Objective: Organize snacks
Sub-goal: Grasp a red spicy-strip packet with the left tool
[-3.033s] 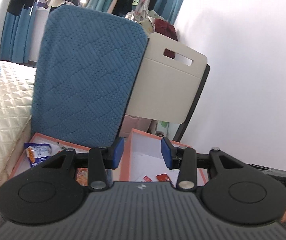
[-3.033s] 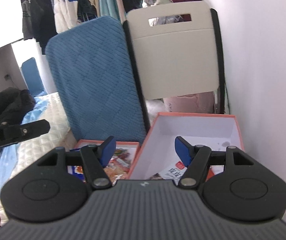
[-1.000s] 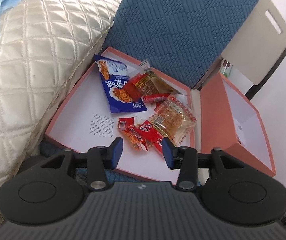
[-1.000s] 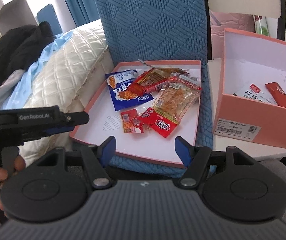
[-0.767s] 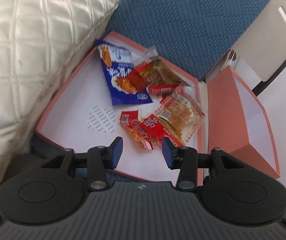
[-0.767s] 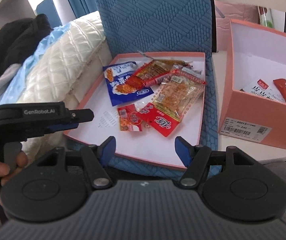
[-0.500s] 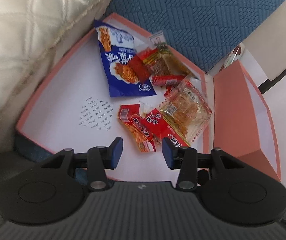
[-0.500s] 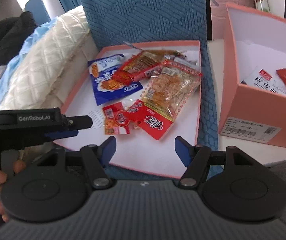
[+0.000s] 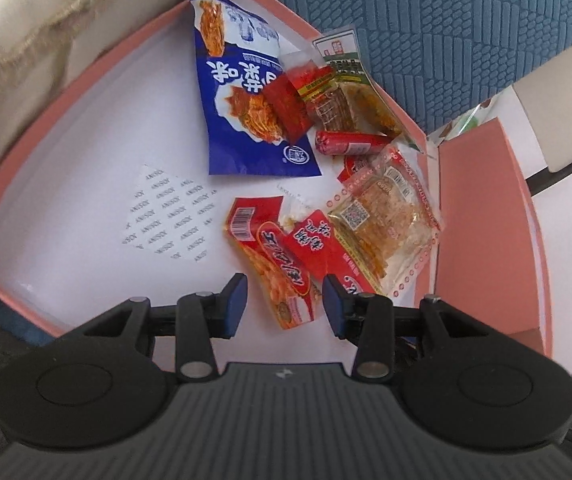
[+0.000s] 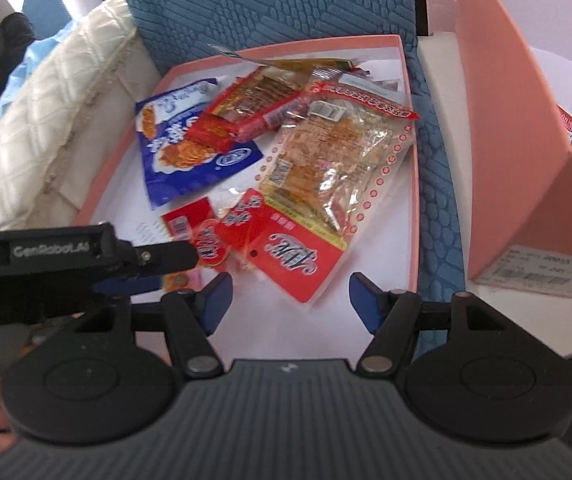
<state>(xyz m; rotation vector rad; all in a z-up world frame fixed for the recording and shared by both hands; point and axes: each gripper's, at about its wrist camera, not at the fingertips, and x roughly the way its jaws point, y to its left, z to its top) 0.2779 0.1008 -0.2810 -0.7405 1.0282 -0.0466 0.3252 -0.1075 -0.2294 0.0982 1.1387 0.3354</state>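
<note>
Jaws of left gripper (image 9: 283,304) parted, nothing pinched; small red snack packet (image 9: 274,264) lies just beyond tips in pink lid tray (image 9: 86,92). Right gripper (image 10: 290,304) jaws wide, empty, above bigger red packet (image 10: 286,256). Left gripper body reads "GenRobot.AI". Tray print: "ANISOX".

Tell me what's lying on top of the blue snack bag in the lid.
A small red packet overlaps the blue snack bag along its right edge; the rest of its face is bare. Anything beneath the bag is hidden.
</note>
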